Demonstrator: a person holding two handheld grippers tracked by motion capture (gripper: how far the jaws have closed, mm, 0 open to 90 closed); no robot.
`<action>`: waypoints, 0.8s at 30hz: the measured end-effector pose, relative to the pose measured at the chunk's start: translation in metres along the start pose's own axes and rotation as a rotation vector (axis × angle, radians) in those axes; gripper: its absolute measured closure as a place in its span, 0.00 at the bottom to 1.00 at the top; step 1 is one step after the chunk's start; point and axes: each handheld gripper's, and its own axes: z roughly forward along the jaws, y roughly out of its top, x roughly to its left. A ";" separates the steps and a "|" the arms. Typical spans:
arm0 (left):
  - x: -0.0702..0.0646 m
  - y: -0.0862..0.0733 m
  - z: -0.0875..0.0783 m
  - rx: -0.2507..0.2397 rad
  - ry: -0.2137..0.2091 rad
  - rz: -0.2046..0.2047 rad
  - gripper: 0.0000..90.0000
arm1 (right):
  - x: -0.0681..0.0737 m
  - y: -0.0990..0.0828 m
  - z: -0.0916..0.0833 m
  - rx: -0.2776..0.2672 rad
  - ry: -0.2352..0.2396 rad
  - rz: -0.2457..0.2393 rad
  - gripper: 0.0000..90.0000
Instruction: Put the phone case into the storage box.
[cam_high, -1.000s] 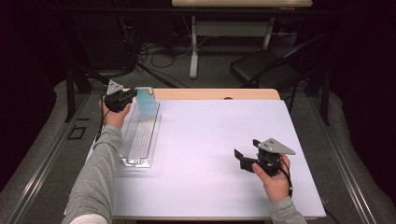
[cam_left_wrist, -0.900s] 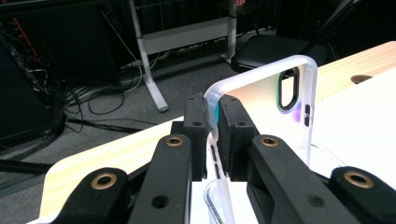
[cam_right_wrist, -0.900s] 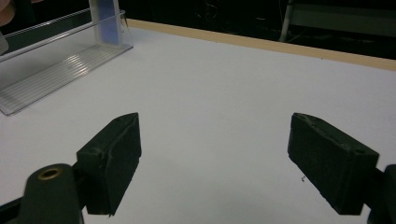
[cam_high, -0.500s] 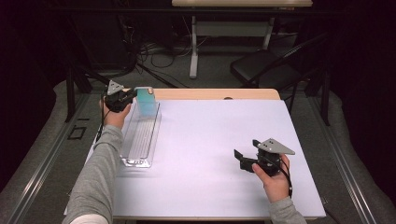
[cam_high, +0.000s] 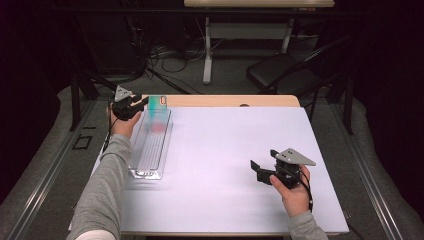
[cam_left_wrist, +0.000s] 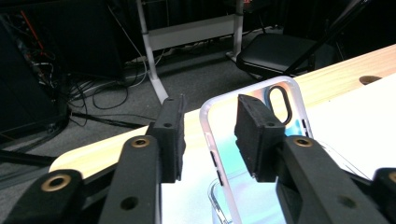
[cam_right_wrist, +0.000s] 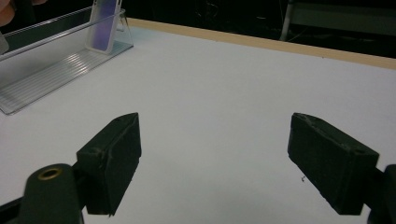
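Left hand-held gripper (cam_left_wrist: 208, 140), jaws just opening, has released the phone case (cam_left_wrist: 254, 154) into the clear tray (cam_high: 150, 145) at the desk's far-left corner; withdraw straight back.

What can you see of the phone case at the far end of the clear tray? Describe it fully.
The phone case is clear, with a pale rim, an oval black-ringed camera cut-out near its top and dark side buttons. Its back shimmers teal and purple. It stands upright, on end, inside the far end of the tray. The left gripper has just been opening: the case's edge sits between the jaws, with gaps on both sides, so nothing grips it now.
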 end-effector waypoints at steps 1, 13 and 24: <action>0.000 0.000 0.000 0.003 0.001 -0.004 0.68 | 0.000 0.000 0.000 0.000 0.000 -0.001 0.19; 0.000 0.002 -0.004 0.032 0.037 -0.015 0.53 | 0.000 0.000 0.000 -0.003 0.001 -0.004 0.19; 0.004 0.004 -0.011 0.058 0.064 -0.024 0.48 | 0.001 0.000 0.001 -0.001 0.003 -0.002 0.19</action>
